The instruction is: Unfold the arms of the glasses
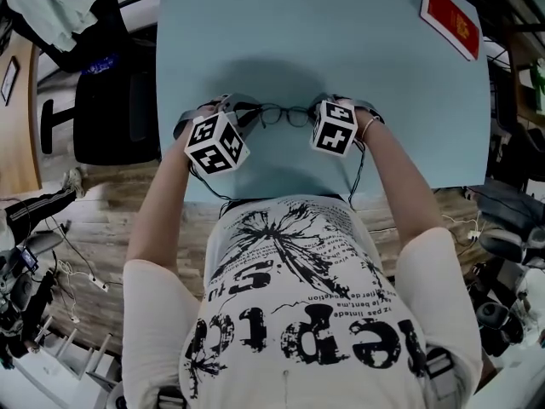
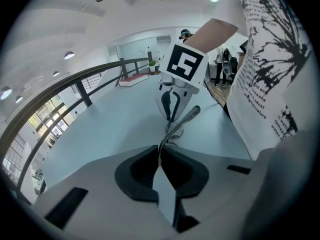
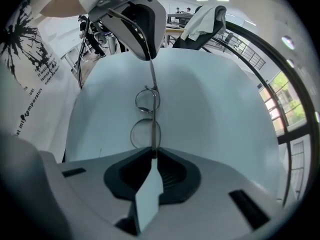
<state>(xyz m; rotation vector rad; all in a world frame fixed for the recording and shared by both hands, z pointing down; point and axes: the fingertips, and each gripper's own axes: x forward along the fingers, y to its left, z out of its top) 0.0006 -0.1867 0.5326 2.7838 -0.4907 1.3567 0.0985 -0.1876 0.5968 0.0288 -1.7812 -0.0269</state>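
Glasses (image 3: 147, 100) stretch between left gripper (image 2: 159, 156) and right gripper (image 3: 151, 154) over table (image 1: 341, 41); both pinch opposite ends, seemingly bracing frame so arms can swing out.

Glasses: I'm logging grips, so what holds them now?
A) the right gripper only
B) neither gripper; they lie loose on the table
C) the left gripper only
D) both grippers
D: the left gripper and the right gripper each pinch part of the glasses.
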